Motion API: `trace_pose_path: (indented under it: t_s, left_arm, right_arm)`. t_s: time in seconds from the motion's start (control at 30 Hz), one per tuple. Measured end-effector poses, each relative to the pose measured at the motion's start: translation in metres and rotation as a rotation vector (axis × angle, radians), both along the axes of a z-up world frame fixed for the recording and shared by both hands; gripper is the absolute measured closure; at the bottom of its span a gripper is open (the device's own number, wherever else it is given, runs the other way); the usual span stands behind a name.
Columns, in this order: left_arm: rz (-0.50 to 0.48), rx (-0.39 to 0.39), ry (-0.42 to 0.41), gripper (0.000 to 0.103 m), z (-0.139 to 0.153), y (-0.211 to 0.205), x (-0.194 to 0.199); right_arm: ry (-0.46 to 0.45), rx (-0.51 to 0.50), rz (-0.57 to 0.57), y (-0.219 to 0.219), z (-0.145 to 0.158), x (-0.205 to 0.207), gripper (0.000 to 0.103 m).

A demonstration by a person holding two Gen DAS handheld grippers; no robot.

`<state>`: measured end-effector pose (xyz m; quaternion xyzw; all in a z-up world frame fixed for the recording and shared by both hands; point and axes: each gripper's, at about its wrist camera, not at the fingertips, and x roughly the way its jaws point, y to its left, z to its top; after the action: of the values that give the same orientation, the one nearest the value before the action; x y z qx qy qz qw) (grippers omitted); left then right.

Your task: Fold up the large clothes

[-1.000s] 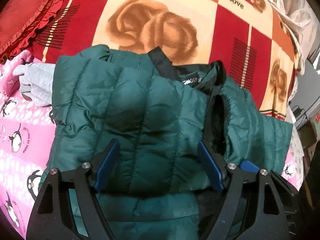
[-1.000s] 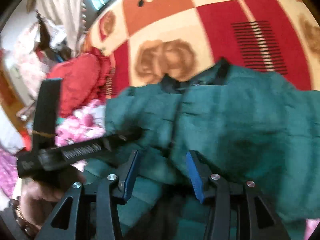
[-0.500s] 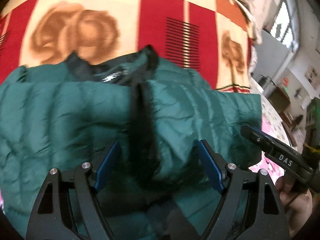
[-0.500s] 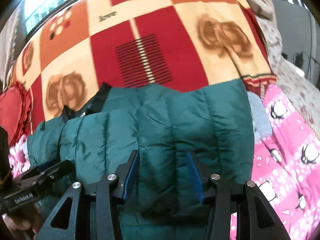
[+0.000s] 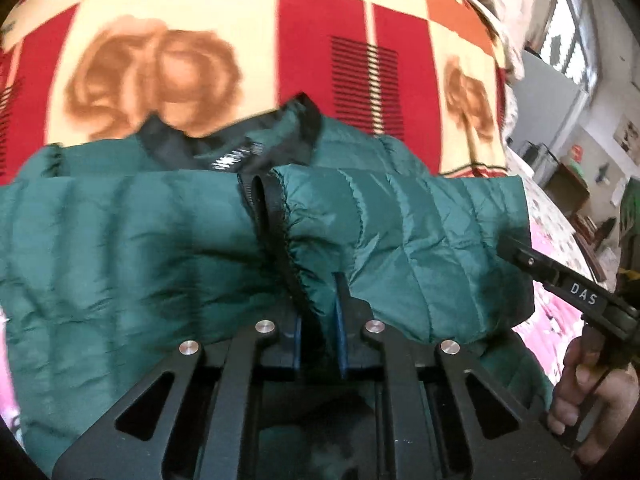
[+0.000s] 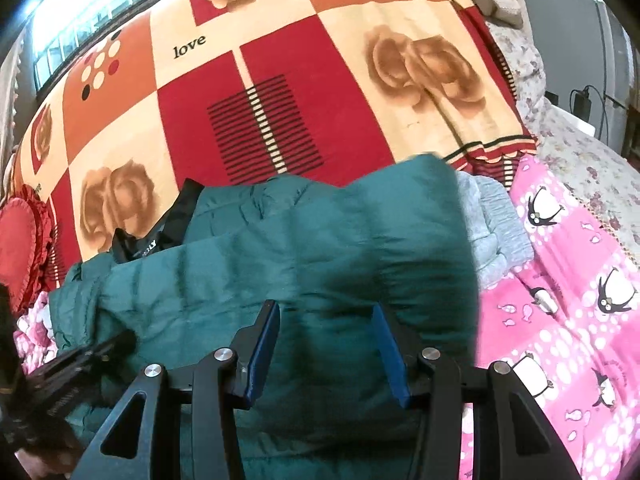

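Since a second ago, both views have swung across the dark green quilted puffer jacket (image 5: 400,240), and the left tongs (image 5: 318,320) have gone from wide apart to clamped together on its black-trimmed front edge (image 5: 280,216). Right tongs (image 6: 326,356) hover part-way apart over the jacket's panel at 6 o'clock; whether they touch it I cannot tell. Beyond the jacket, toward 12 o'clock, spreads the red and cream rose-patterned blanket (image 6: 280,80), with pink penguin-print bedding (image 6: 560,300) at 3 o'clock.
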<state>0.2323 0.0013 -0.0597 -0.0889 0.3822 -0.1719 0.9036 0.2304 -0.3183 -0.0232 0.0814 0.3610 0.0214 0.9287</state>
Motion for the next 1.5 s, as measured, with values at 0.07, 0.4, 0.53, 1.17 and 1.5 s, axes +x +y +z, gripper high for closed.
trace_pose_path:
  t_s: [0.07,0.4,0.53,1.17,1.5]
  left_arm:
    - [0.04,0.026,-0.013,0.092,0.008,0.016,-0.008]
    - [0.288,0.039,0.015,0.092,0.016,0.132,-0.038]
    - [0.306,0.016,0.117,0.087,0.001,0.146,-0.033]
    - [0.352,0.172,0.158,0.086,-0.011,0.098,-0.01]
    - [0.426,0.161,0.146,0.086,-0.008,0.112,-0.011]
  right_arm:
    - [-0.012,0.001,-0.008,-0.001,0.002,-0.001,0.057]
    - [0.019,0.05,-0.055,-0.019,-0.005,0.003,0.057]
    - [0.028,0.069,-0.075,-0.025,-0.007,0.004,0.057]
    - [0.104,0.112,0.165,0.015,-0.035,0.033,0.057]
    - [-0.112,-0.006,0.232,0.03,0.002,0.026,0.057]
